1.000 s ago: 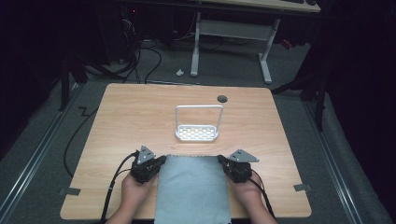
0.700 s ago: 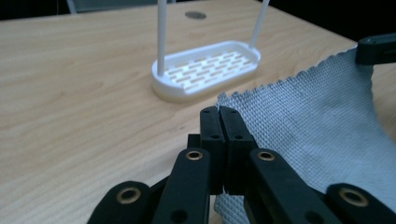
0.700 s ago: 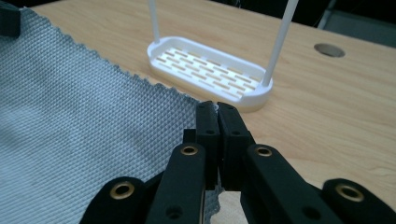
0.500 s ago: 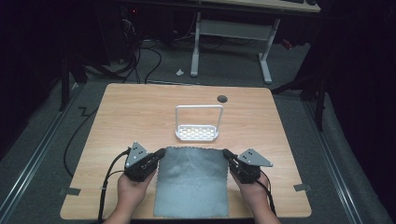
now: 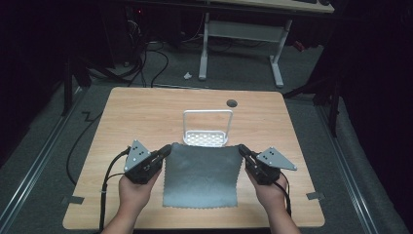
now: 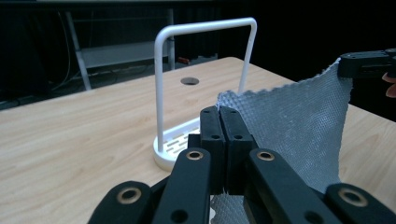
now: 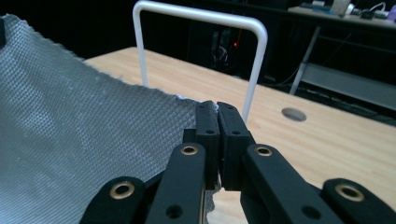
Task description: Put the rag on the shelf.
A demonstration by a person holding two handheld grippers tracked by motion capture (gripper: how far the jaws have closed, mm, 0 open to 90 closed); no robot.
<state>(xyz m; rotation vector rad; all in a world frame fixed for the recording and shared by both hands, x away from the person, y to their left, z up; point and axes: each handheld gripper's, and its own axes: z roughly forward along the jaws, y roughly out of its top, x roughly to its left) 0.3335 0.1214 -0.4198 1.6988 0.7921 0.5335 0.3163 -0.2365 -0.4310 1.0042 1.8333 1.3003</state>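
Observation:
A grey woven cloth (image 5: 202,175) hangs above the near half of the wooden table (image 5: 131,112), held up by its two far corners. My left gripper (image 5: 167,149) is shut on the cloth's far left corner, and my right gripper (image 5: 241,148) is shut on its far right corner. In the left gripper view the black jaws (image 6: 219,112) pinch the cloth (image 6: 294,126), with the other gripper (image 6: 366,63) holding the opposite corner. In the right gripper view the shut gripper (image 7: 213,108) clamps the cloth (image 7: 70,144) at its edge. A white wire rack (image 5: 207,127) stands upright just beyond the cloth's top edge.
A round cable hole (image 5: 232,103) sits in the table behind the rack. Cables trail from both grippers off the table's near edge. Dark floor, cables and a white desk frame (image 5: 241,44) lie beyond the table.
Both grippers have risen and drawn back toward the near edge with the cloth's corners in them. The cloth, flat on the table before, now hangs lifted at its far edge.

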